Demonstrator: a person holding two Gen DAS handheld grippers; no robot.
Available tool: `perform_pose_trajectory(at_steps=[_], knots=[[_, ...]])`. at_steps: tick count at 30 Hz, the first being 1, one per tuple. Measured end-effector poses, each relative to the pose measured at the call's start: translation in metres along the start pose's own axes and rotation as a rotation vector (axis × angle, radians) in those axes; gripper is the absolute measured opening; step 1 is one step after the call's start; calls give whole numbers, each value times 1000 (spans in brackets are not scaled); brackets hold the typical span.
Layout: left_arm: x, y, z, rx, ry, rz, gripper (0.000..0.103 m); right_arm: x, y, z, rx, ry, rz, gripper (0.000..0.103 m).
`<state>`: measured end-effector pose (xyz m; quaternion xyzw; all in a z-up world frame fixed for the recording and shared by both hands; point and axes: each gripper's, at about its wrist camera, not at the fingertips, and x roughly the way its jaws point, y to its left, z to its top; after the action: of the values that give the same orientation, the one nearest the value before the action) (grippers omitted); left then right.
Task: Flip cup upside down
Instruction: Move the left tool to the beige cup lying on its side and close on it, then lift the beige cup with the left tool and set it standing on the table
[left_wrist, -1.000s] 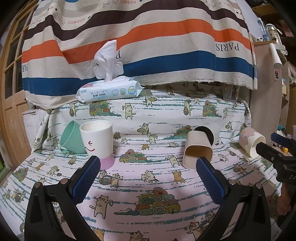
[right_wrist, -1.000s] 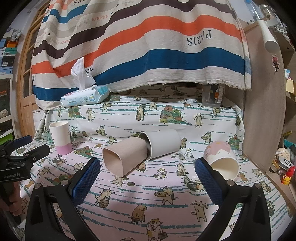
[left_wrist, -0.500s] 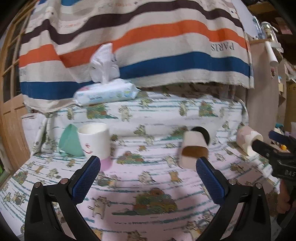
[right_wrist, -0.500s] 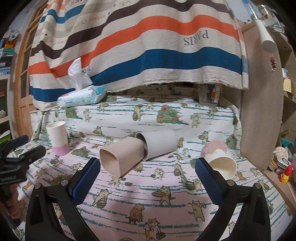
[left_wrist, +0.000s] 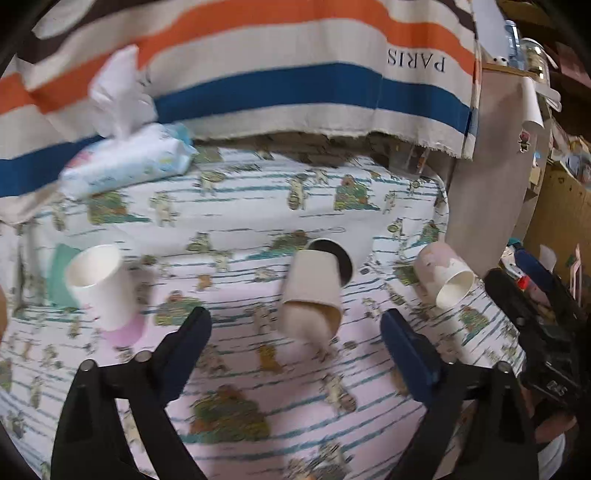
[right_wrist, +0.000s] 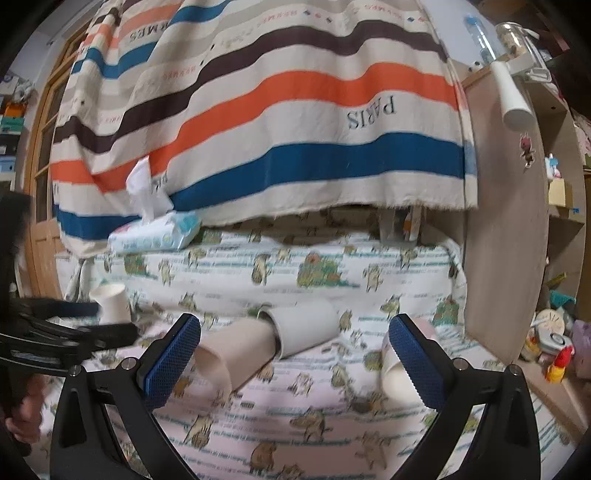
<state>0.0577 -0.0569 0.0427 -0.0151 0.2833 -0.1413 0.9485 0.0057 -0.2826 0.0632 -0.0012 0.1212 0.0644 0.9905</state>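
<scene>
Lying on its side: beige cup (left_wrist: 312, 291), mid-table on the cat-print tablecloth (left_wrist: 258, 369), open mouth facing the left wrist camera, its base tucked into the mouth of a grey cup (right_wrist: 303, 328) that also lies on its side.
Left gripper (left_wrist: 295, 347): jaws spread wide and holding nothing; the beige cup shows in the gap between the two blue-padded fingers, beyond the tips and not touched.
Right gripper (right_wrist: 293, 350): jaws likewise wide apart and empty, hovering over the cloth near the two nested cups; the right finger overlaps the pink speckled cup in view, contact unclear.
Pink speckled cup (left_wrist: 443, 277): tipped on its side to the right, white mouth toward the viewer.
White cup (left_wrist: 99, 284): upright at the left, pink base, with a green cup (left_wrist: 59, 273) just behind it.
Baby wipes pack (left_wrist: 129, 166): at the table's far edge, one tissue sticking up.
Striped cloth (right_wrist: 295, 110): hanging behind the table.
</scene>
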Motion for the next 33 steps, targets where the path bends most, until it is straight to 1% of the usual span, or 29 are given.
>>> perform_pose_trajectory(at_steps=[3,6,7,9,11,14,17,19,22,24,25,26,28,31,33], knots=[[26,-6,14,-20,51,-44,90,9,-5,8,-16,9,-40,103],[61,-12,25,-28,106,-70,90,24,-12,11,-18,31,-71,103],[73,-12,29,-23,130,-68,90,29,-15,11,-12,40,-76,103],[100,-13,31,-24,190,-36,90,39,-21,11,5,58,-81,103],[120,-13,31,-22,241,-40,90,44,-25,8,18,64,-83,103],[138,-16,28,-6,292,-27,89,50,-30,3,39,70,-93,103],[147,-17,25,-12,300,21,89,56,-35,-2,59,97,-94,103],[152,-16,23,-35,310,10,88,59,-36,-4,65,113,-101,103],[162,-17,20,-51,340,-6,85,64,-36,-7,46,130,-145,103],[169,-18,17,-62,364,-1,78,68,-37,-10,43,152,-159,103],[173,-16,15,-78,377,0,70,69,-37,-12,43,162,-160,103],[174,-13,14,-106,381,-9,69,70,-37,-13,41,170,-162,103],[171,-9,12,-137,366,-10,69,71,-37,-16,30,178,-175,103],[156,-15,10,-86,324,32,68,71,-39,-17,40,182,-174,103],[144,-20,8,-73,302,38,68,70,-41,-16,53,182,-167,103]])
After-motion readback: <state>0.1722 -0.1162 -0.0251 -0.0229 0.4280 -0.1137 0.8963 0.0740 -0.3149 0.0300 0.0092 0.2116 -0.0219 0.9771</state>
